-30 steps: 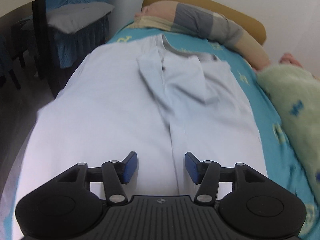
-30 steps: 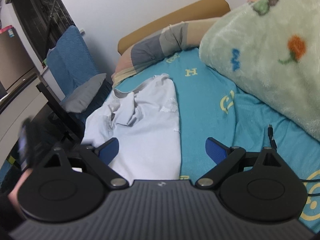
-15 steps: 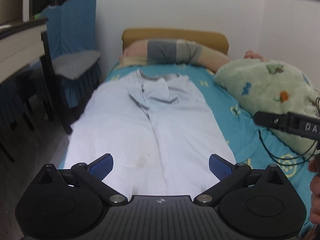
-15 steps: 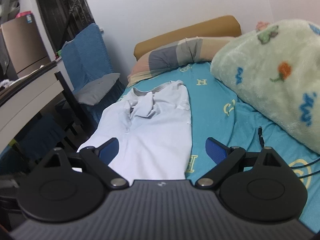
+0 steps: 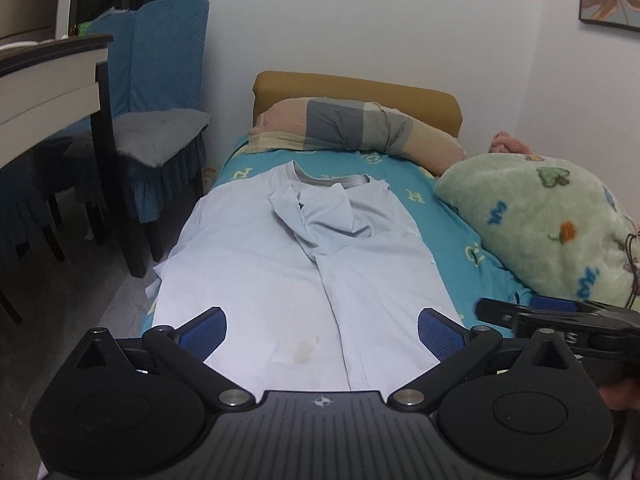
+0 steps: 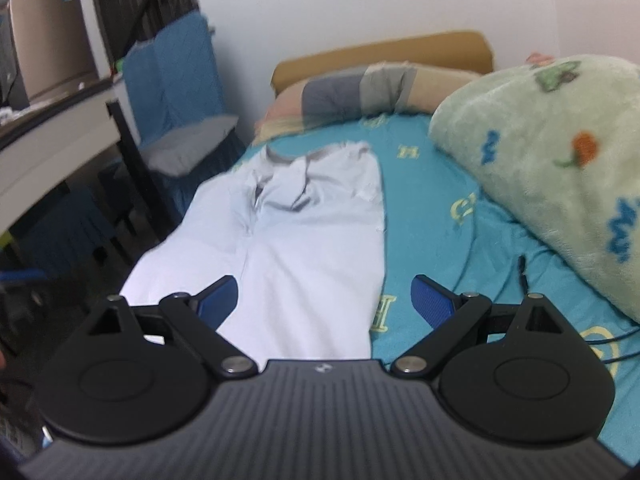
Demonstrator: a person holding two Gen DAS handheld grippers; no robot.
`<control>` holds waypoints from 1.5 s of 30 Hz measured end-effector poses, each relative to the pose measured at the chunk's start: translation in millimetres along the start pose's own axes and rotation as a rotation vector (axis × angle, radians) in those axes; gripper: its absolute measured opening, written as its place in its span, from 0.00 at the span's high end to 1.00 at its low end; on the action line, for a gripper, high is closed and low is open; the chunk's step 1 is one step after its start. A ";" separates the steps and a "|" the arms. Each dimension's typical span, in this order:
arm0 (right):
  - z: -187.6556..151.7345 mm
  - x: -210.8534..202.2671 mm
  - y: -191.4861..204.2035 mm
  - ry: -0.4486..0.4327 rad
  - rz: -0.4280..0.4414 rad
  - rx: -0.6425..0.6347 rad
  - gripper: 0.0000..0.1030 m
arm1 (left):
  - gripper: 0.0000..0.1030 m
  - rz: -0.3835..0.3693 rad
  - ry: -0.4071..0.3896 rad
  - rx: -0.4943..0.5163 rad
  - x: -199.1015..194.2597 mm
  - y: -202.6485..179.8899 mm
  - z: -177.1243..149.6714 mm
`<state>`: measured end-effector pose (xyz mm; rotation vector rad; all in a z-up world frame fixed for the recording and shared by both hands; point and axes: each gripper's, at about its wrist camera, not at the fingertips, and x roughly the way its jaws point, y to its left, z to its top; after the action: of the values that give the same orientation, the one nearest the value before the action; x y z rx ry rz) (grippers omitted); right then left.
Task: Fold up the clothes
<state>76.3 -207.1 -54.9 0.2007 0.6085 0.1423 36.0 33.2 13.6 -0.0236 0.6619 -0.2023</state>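
A pale blue shirt [image 5: 280, 272] lies flat along the teal bedsheet [image 5: 452, 224], collar toward the pillow, with both sleeves folded in over the chest. It also shows in the right wrist view [image 6: 304, 248]. My left gripper [image 5: 322, 330] is open and empty above the shirt's near hem. My right gripper [image 6: 324, 302] is open and empty over the shirt's right edge; it also shows in the left wrist view [image 5: 532, 312] at the right.
A striped pillow [image 5: 352, 128] and a brown headboard [image 5: 360, 88] lie at the far end. A green fleece blanket [image 5: 552, 224] fills the bed's right side. A black cable [image 6: 524, 276] lies on the sheet. A blue-covered chair [image 5: 156, 128] and a desk [image 5: 48, 76] stand left.
My left gripper opened wide and pulled back from the shirt, so the whole bed now shows. My right gripper also drew back and turned slightly left, staying open.
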 end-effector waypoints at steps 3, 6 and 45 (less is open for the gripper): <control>16.2 29.6 18.4 0.057 0.016 -0.067 0.09 | 0.00 -0.018 0.001 -0.026 -0.3 16.1 2.0; 39.8 69.1 55.1 0.115 0.056 -0.174 0.09 | 0.00 -0.001 -0.010 -0.047 -0.8 36.7 2.8; 43.8 317.1 327.8 -0.115 -0.073 -0.955 0.93 | 0.03 0.176 -0.243 -0.446 51.7 196.2 -24.5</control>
<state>335.0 165.4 -120.0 -0.7323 0.3803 0.3319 95.9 216.5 -54.1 -0.4105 0.4522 0.1197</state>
